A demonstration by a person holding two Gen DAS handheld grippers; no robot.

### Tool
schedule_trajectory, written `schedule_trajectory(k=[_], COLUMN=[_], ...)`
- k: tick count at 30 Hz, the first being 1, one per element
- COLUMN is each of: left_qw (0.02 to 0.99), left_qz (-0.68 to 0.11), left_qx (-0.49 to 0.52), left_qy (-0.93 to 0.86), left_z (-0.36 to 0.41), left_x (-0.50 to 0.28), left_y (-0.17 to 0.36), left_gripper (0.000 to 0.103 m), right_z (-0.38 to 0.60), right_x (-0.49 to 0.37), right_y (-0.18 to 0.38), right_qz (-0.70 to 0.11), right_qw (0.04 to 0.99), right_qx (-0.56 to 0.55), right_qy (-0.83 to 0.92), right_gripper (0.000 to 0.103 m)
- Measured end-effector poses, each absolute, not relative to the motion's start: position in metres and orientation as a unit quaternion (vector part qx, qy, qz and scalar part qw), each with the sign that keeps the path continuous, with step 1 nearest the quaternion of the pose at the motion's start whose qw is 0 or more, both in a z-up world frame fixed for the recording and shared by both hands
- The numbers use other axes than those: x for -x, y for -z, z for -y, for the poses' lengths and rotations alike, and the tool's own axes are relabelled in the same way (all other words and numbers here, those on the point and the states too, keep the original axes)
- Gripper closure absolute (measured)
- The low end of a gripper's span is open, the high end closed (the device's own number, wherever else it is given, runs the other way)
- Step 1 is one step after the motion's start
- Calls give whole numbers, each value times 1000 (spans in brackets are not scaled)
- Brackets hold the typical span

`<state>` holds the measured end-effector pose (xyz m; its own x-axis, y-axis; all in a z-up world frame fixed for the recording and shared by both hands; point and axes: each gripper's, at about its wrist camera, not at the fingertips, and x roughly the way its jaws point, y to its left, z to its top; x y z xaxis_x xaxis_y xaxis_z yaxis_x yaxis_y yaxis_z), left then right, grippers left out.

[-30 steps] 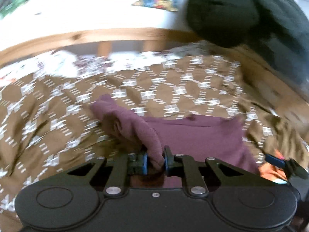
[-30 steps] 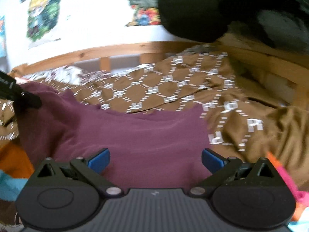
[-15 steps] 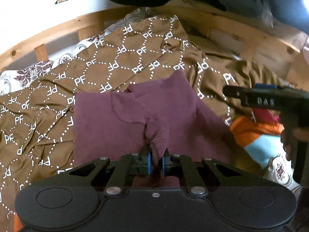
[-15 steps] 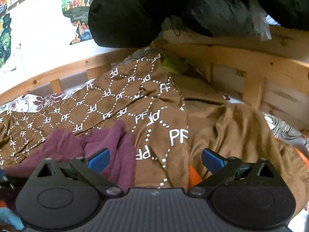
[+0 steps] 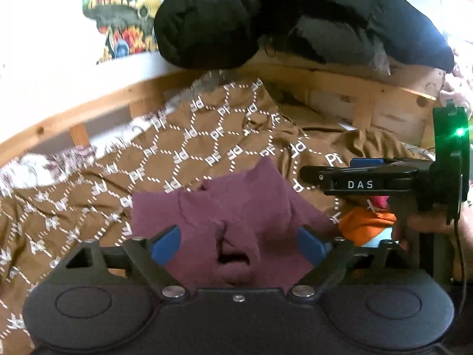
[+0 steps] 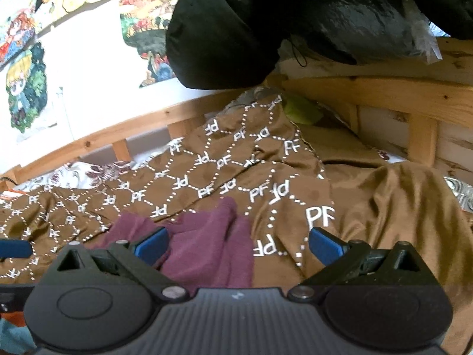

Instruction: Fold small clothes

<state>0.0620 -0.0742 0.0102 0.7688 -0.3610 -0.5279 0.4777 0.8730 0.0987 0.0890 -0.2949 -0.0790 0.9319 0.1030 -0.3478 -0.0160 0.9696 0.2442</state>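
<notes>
Left gripper [image 5: 238, 241] – jaws just sprung apart, releasing the maroon garment [image 5: 224, 210], probably folded; right gripper [image 6: 238, 244] – gaping, empty.

The small garment [image 5: 236, 207] is plain maroon. The blanket [image 5: 183, 153] under it is brown with white dotted hexagons and "PF" letters. An orange cloth [image 5: 366, 222] lies beside it. The bed frame [image 6: 384, 91] is pale wood, the bundle [image 6: 266, 23] above it black.
</notes>
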Motion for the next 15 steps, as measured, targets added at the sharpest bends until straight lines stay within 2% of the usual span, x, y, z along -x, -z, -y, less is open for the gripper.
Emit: schedule_trajectory(k=[2,7,9,12,15], left_qw=[936,927,922,918,919], left_qz=[-247,-277,-288,-300,-300], left_qx=[-142,-182,-198,-210,-210], left_qy=[207,174,165,155,146], left_z=[73,61,56,50,43], left_x=[-60,-65,-65,-66,-65], left_y=[-6,21,32,43,47], left_gripper=[8,7,8,13,22], right_z=[292,284,277,266,261], right_x=[-89,-98,-112,-135,-150], right_y=[79,79,83,93,104], right_qz=[-176,-166,-194,-245,-277], right_qw=[975,960,940,913,889], right_qx=[-126,-163,-189,-223,-263], right_qy=[-48,-153,-209,-239,-253], right_gripper=[0,0,0,0,5])
